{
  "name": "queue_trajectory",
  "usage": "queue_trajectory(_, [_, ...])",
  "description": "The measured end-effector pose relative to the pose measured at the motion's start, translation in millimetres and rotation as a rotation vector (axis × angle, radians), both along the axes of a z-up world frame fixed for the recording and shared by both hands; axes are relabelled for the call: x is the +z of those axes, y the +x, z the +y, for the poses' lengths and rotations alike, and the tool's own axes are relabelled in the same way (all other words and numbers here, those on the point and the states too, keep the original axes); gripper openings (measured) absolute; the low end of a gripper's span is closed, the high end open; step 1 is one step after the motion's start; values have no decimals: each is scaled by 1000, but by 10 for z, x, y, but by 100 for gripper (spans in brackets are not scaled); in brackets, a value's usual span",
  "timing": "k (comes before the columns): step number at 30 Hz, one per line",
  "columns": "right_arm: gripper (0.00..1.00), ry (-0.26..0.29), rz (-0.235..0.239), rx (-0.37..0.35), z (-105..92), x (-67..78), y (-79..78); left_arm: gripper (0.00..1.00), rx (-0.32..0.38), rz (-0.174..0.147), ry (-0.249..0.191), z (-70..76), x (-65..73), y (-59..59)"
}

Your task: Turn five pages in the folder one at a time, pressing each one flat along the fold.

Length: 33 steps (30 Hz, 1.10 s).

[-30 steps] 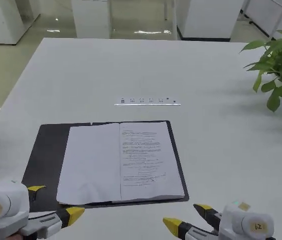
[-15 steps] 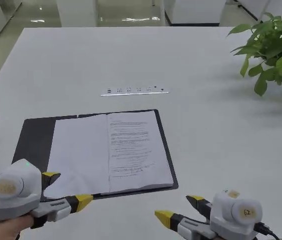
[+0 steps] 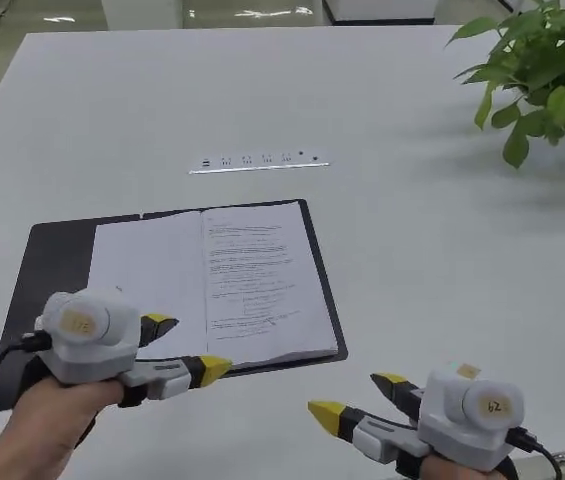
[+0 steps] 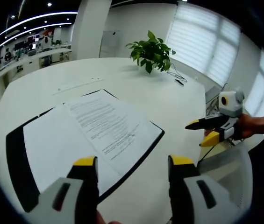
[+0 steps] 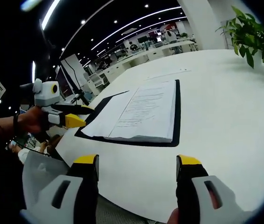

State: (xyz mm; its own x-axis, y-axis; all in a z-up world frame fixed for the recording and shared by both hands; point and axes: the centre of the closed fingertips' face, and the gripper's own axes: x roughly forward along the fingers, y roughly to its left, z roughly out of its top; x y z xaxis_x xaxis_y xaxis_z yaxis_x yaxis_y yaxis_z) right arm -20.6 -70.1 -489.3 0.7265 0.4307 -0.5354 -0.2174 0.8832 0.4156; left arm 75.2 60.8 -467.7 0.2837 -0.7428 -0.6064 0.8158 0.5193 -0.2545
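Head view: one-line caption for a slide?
Open folder on white table; left gripper open at its near edge, right gripper open, clear of it.

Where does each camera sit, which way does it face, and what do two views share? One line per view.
Head view: on the person's head, looking down at the open folder on the table; left gripper, left hand, right gripper show.
Left gripper view: on the left gripper, looking along its open jaws over the folder towards the plant; right gripper, right hand at right.
Right gripper view: on the right gripper, facing the folder between open jaws; left gripper at left.
Shared: all show the folder.
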Motion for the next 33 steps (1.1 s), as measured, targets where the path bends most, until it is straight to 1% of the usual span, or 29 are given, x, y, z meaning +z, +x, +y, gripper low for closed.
queue_trajectory(2, [66,0,4,3,-9,-16,2,60,-16,-2,5,-89,-30,-8])
queue_trajectory(3, [66,1,6,4,-10,-24,1,60,-18,-2,6,-104,-36,-7])
queue_trajectory(7, [65,6,15,8,0,-42,-6,59,-43,-18,21,-265,-96,21])
queue_trajectory(9, [65,10,17,9,9,-49,-6,58,-61,-42,29,-359,-86,32])
queue_trajectory(10, [65,11,17,7,11,-55,-5,58,-67,-50,33,-401,-111,60])
queue_trajectory(12, [64,14,17,4,19,-62,-3,58,-76,-50,38,-484,-120,87])
queue_trajectory(13, [64,20,20,2,25,-70,-2,58,-88,-64,48,-515,-122,101])
queue_trajectory(14, [64,21,21,2,28,-73,-2,57,-98,-85,46,-571,-116,134])
queue_trajectory(16, [63,18,25,6,40,-78,-2,56,-88,-75,25,-648,-129,173])
queue_trajectory(17, [63,17,27,7,46,-84,2,56,-86,-74,25,-659,-140,181])
queue_trajectory(20, [63,16,33,9,54,-98,11,55,-82,-79,44,-716,-255,231])
queue_trajectory(22, [62,12,38,16,67,-105,24,55,-89,-84,46,-749,-299,234])
queue_trajectory(23, [62,10,43,20,77,-113,34,54,-99,-91,53,-771,-342,234])
queue_trajectory(24, [62,9,46,23,84,-118,38,54,-106,-91,59,-786,-368,227])
queue_trajectory(29, [62,6,50,32,96,-111,67,53,-101,-73,49,-924,-498,248])
queue_trajectory(31, [62,8,56,27,79,-123,72,53,-83,-56,20,-994,-512,256])
queue_trajectory(32, [62,6,60,26,70,-131,68,53,-89,-80,17,-1036,-519,261])
queue_trajectory(33, [62,4,62,26,64,-134,65,52,-100,-90,18,-1064,-529,250])
